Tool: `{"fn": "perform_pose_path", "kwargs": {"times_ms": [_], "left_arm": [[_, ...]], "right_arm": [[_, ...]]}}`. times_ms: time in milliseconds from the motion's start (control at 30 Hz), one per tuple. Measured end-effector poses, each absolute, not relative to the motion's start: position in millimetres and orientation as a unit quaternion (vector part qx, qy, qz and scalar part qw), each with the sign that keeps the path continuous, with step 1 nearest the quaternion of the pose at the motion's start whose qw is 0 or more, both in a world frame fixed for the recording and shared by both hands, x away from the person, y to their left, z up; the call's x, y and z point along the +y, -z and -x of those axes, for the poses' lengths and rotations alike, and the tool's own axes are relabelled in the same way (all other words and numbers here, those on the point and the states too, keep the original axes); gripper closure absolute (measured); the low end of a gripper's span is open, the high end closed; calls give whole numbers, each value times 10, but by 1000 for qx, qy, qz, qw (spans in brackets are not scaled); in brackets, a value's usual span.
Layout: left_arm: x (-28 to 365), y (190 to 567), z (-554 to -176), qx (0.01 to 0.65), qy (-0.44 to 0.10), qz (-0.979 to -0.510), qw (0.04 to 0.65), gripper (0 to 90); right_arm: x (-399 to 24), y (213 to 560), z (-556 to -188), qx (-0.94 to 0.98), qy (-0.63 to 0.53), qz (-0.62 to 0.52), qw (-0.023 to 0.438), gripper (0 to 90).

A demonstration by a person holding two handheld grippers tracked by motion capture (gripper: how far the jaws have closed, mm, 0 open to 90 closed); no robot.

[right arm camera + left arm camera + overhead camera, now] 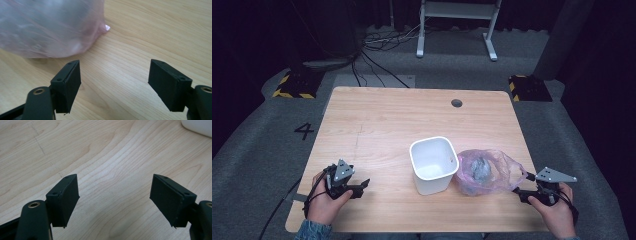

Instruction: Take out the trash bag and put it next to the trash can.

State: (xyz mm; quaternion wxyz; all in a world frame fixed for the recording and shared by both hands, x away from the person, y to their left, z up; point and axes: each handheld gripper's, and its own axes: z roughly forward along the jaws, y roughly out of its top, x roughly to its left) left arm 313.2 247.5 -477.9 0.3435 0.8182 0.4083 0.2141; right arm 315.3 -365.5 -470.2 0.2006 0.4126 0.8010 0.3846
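Numeral "4" marks floor beside wooden table

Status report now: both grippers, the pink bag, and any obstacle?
Left gripper open, empty. Right gripper open, empty, beside pink bag, not touching. Bag on table, next to white bin. Nothing between gripper and bag.

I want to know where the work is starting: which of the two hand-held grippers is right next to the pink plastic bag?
The right hand-held gripper, jaws open beside the pink plastic bag. The left hand-held gripper sits beyond the white bin.
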Motion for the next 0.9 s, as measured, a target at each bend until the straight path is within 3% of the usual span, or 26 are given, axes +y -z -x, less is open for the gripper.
{"fn": "perform_pose_path", "kwargs": {"times_ms": [500,900], "left_arm": [[2681,4843,-3179,431,-211,-818,318,209],[2804,4980,-3200,447,-201,-816,307,213]], "right_arm": [[-3711,5028,-3288,794,-365,-447,189,204],[-3653,5044,-3299,800,-344,-451,197,171]]}}
